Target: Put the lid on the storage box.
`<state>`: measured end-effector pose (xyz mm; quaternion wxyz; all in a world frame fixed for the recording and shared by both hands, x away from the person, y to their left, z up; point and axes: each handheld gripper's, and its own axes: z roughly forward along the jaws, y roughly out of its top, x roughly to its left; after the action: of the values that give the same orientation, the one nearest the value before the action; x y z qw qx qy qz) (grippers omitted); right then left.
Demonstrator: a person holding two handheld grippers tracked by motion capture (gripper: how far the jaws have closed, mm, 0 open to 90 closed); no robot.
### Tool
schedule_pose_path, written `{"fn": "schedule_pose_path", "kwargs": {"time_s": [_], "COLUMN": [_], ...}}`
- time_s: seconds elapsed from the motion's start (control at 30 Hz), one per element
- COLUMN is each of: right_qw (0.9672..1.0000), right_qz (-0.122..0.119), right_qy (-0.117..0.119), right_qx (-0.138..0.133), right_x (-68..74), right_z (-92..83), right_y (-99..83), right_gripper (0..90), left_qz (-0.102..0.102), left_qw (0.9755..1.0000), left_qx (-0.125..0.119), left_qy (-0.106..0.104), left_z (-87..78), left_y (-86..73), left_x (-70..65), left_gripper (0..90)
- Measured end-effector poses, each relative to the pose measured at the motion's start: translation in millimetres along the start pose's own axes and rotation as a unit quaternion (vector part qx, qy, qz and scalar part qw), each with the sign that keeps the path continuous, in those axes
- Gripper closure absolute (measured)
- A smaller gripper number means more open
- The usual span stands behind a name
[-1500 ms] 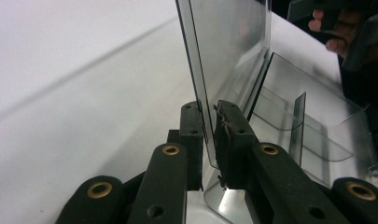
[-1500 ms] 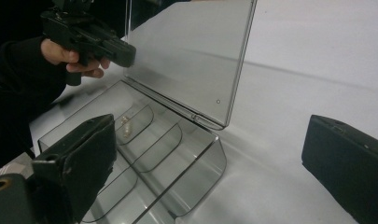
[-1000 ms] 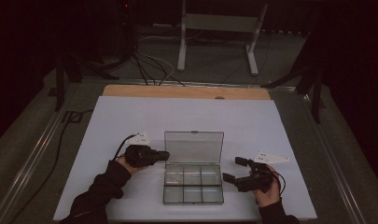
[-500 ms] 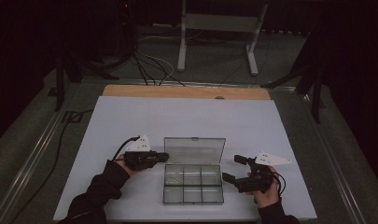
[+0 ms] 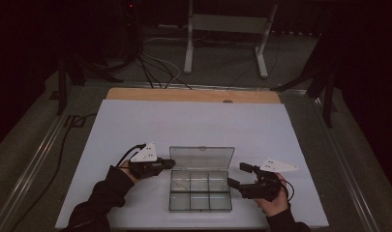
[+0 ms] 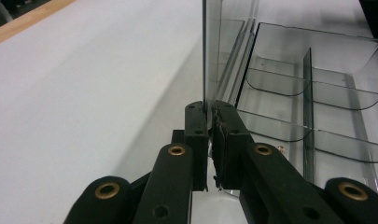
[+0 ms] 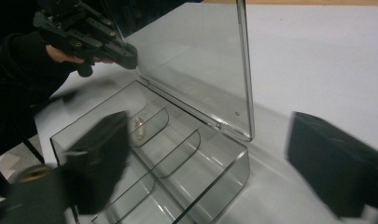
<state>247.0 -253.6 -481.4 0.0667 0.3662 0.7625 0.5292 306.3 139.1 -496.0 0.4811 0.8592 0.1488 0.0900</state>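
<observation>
Seen from above: white table [image 5: 193, 121] with a clear plastic compartment box [image 5: 200, 191] near its front edge, between two hand-held grippers. Lid [image 5: 202, 158] of the box raised on its rear hinge, standing up behind the tray. Tray split into six compartments, two rows of three; small pale item [image 5: 180, 184] lying in the rear-left one, too small to identify.

Left gripper [image 5: 170, 164] at the left rear corner of the box, held in a dark-sleeved hand [image 5: 130, 169], jaws pointing toward the lid's left edge. Closed tight on that edge: in the left gripper view, lid [image 6: 206, 51] rising upright as a thin clear pane from between the two black pads of the left gripper [image 6: 210, 122], pinched near its lower corner, with the tray's curved dividers to the right.

Right gripper [image 5: 241, 176] just to the right of the box, level with the tray's rear row, in the other hand [image 5: 273, 200]. Jaws spread wide, nothing between them, having just been closing a little; tips near the tray's right wall, contact not discernible. In the right gripper view, blurred jaws of the right gripper [image 7: 200, 158] at either side of the near corner of the box [image 7: 224, 182], the left gripper [image 7: 130, 53] across the box at the lid's far edge
</observation>
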Motion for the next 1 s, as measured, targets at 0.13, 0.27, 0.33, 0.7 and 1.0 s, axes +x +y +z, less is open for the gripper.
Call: {"fn": "schedule_pose_path", "kwargs": {"time_s": [0.13, 0.27, 0.33, 0.7, 1.0], "right_qw": [0.9999, 0.9995, 0.9991, 0.9958, 0.9950], "right_qz": [-0.003, 0.002, 0.009, 0.015, 0.054], "right_qy": [0.005, 0.023, 0.033, 0.056, 0.056], "right_qx": [0.011, 0.021, 0.026, 0.070, 0.062], "right_x": [1.7, 1.8, 1.4, 5.8, -3.1], "right_z": [-0.2, 0.6, 1.8, 11.4, 11.2], "right_y": [0.0, -0.3, -1.0, 1.1, 0.1], "right_gripper": [30.7, 47.3, 55.0, 90.0, 90.0], "left_qz": [0.000, 0.009, 0.015, 0.065, 0.117], "left_qw": [1.0000, 1.0000, 0.9999, 0.9978, 0.9930], "left_qx": [-0.002, -0.002, -0.001, 0.003, -0.004], "left_qy": [-0.001, 0.002, 0.005, 0.015, 0.020], "left_z": [-0.2, -0.6, -0.8, -2.2, -3.3], "left_y": [-0.5, -0.4, -0.3, -0.6, -4.1], "left_x": [-0.3, -1.8, -2.7, -7.8, -12.3], "left_gripper": [86.9, 87.0, 87.0, 87.0, 86.8]}}
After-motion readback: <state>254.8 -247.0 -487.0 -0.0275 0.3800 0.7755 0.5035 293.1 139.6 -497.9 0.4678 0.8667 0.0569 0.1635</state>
